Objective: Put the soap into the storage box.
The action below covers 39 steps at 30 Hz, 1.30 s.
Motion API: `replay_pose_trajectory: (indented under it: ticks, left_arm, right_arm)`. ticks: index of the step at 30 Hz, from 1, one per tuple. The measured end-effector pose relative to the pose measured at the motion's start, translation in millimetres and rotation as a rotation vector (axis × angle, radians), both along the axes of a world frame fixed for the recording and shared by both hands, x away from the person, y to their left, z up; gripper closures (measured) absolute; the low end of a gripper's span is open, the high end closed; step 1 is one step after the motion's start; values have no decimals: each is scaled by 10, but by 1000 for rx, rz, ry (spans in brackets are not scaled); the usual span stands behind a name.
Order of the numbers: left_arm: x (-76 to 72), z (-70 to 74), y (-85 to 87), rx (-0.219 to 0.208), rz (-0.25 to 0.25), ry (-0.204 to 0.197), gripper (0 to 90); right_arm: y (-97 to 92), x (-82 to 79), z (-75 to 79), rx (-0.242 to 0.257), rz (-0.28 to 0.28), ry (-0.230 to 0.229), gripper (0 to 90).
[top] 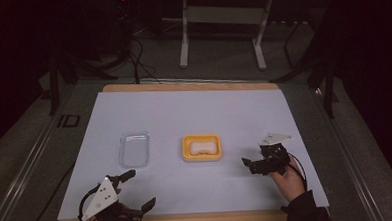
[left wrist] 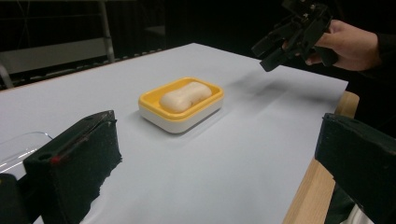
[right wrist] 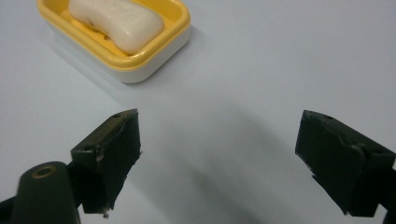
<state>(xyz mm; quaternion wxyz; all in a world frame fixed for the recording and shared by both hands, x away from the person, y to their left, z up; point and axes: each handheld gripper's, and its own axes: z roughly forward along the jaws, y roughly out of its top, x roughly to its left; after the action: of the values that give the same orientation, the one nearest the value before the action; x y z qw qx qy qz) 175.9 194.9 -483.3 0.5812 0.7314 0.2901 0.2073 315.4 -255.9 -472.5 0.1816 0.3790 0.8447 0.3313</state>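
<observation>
Left claw (top: 135,189) sits at the near edge of the counter (top: 194,110), jaws spread wide, nothing between them. It hovers near the front left corner, pointed toward the middle of the white sheet.

Right claw (top: 250,164) is a little farther in, on the right side, also spread wide and empty; in the right gripper view its two jaws frame bare white surface, with the soap dish just beyond them to the upper left.

Beyond the claws, mid-counter: yellow soap dish (top: 201,148) with a white base, upright, carrying a pale bar of soap (top: 202,147) lying flat inside it. Soap looks seated fully within the rim. To the left of the dish, well apart from it, a clear plastic lid (top: 134,148) lies flat on the sheet.

Progress, judged: nothing is gripped, and neither claw touches the dish, the soap or the lid. Work appears to be at its start or between steps. The right claw is nearest the dish and is aimed at it, so a reach for the dish or the soap seems the likely open step; the lid is still off.
</observation>
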Motion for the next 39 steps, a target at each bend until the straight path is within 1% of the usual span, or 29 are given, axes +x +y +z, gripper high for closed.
replay_pose_trajectory:
  ticks: [3,7,16,22,25,34,39]
  left_arm:
    - [-2,1,2,-1,0,-1,2]
    - [-2,1,2,-2,-1,0,2]
    - [-6,4,-5,1,-4,0,2]
    - [-14,5,-5,3,-8,2,2]
    - [-19,4,-4,5,-9,3,2]
    - [-23,7,-13,6,-10,3,2]
    - [-25,8,-16,9,-9,4,2]
  right_arm:
    - [-13,-12,-12,-2,-1,0,137]
    - [-61,-53,-42,10,-15,9,136]
    - [-162,-146,-78,20,-37,11,135]
    - [-229,-169,-105,21,-57,12,136]
    - [-252,-163,-102,34,-71,13,136]
    - [-236,-156,-127,35,-61,19,138]
    - [-235,-153,-131,39,-48,8,140]
